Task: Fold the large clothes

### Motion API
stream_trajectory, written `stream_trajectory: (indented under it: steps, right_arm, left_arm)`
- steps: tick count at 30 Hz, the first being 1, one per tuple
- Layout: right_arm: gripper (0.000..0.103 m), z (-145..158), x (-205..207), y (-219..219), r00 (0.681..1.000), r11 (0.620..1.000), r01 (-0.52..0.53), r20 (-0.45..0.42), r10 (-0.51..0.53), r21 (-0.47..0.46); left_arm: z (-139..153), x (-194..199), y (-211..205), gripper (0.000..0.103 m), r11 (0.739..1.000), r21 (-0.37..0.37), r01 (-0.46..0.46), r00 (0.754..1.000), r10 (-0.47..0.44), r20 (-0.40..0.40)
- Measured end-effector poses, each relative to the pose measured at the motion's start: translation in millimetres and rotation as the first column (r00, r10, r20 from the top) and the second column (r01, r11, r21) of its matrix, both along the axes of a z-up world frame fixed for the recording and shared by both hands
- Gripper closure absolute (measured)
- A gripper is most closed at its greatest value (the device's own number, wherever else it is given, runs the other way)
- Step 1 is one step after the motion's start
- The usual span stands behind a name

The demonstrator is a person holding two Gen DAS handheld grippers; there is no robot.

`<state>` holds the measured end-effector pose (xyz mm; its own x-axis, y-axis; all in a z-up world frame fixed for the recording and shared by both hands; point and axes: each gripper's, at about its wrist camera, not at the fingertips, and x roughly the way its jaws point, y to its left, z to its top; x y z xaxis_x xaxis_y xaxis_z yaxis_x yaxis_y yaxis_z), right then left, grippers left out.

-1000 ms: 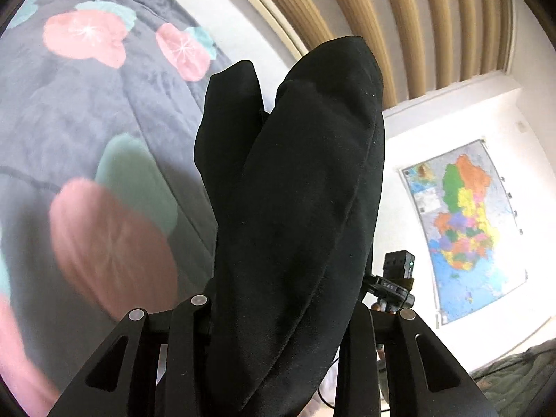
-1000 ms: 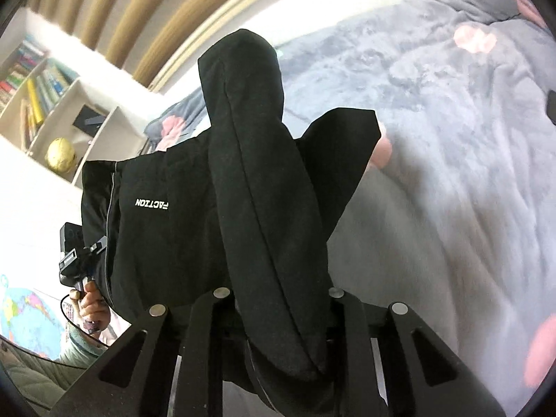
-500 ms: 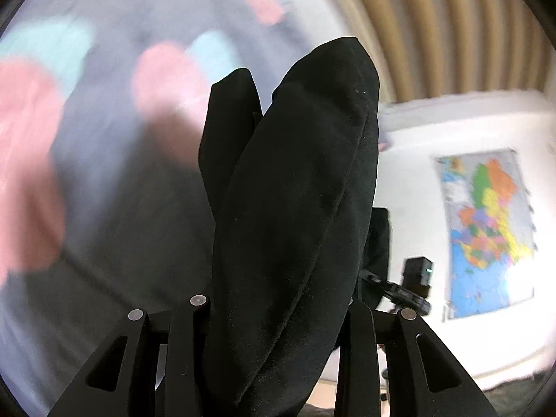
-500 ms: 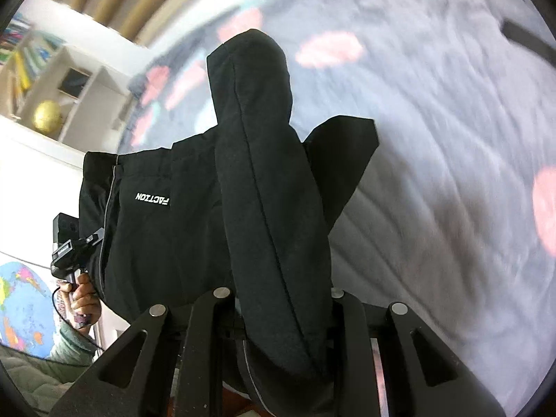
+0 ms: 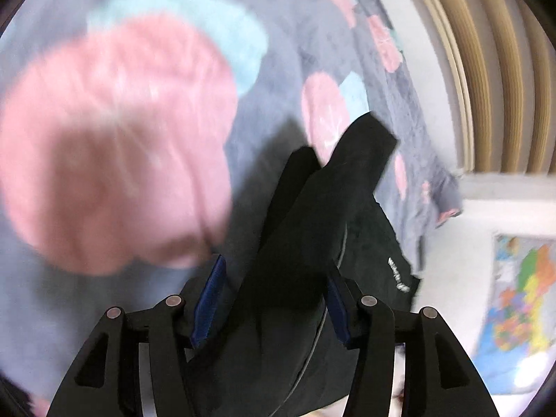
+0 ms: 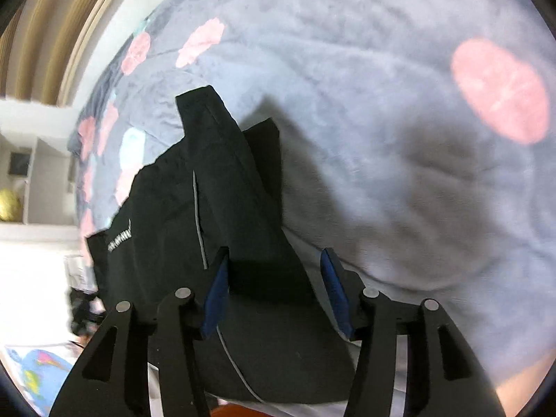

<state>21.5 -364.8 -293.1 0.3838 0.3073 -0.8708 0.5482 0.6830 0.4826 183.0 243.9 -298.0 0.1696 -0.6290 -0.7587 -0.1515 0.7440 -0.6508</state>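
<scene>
A black garment (image 5: 312,243) with a small white logo and a thin grey stripe lies on the grey flowered bedspread (image 5: 121,139). My left gripper (image 5: 272,299) is open, its blue pads (image 5: 210,299) spread apart, with a fold of the garment lying loose between them. My right gripper (image 6: 276,288) is open too, blue pads (image 6: 217,299) apart, over the same garment (image 6: 208,208), which spreads out on the bedspread (image 6: 382,139). The left wrist view is motion-blurred.
A beige slatted headboard (image 5: 504,69) stands behind the bed. A coloured map (image 5: 521,295) hangs on the white wall. A shelf with a gold ball (image 6: 8,205) shows at the left of the right wrist view.
Both grippers have opened and let go of the garment. They dropped toward the bed, and the garment now rests on the bedspread instead of hanging up.
</scene>
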Motion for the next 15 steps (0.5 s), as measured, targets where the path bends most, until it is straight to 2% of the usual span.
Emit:
stream_trajectory:
  steps: [3,5,7,10,12,13,15]
  right_arm:
    - [0.047,27,-9,12,0.999,0.989,-0.053,-0.015,0.051,-0.14]
    - [0.047,49,-19,31,0.995,0.974,-0.095,0.007,0.099,-0.205]
    - [0.045,66,-16,56,0.988,0.964,-0.13,0.046,0.144,-0.233]
    - [0.045,65,-4,97,0.979,0.949,-0.182,0.048,0.201,-0.258]
    - [0.045,53,5,124,0.969,0.923,-0.232,0.01,0.247,-0.305]
    - [0.045,42,10,136,0.963,0.908,-0.26,-0.025,0.267,-0.328]
    - [0.045,21,20,155,0.957,0.891,-0.288,-0.085,0.276,-0.35]
  left_arm:
    - [42,-3,-15,0.046,0.991,0.123,0.06,0.991,-0.074,0.107]
    - [65,-15,-43,0.046,0.981,0.151,0.126,0.973,-0.152,0.172]
    - [72,-30,-61,0.042,0.972,0.147,0.184,0.955,-0.212,0.206]
    - [67,-52,-110,0.041,0.937,0.214,0.276,0.926,-0.319,0.203]
    - [54,-85,-125,0.041,0.897,0.283,0.339,0.902,-0.395,0.173]
    - [41,-88,-139,0.041,0.871,0.335,0.358,0.896,-0.422,0.14]
    - [22,-92,-145,0.041,0.852,0.387,0.353,0.899,-0.424,0.111]
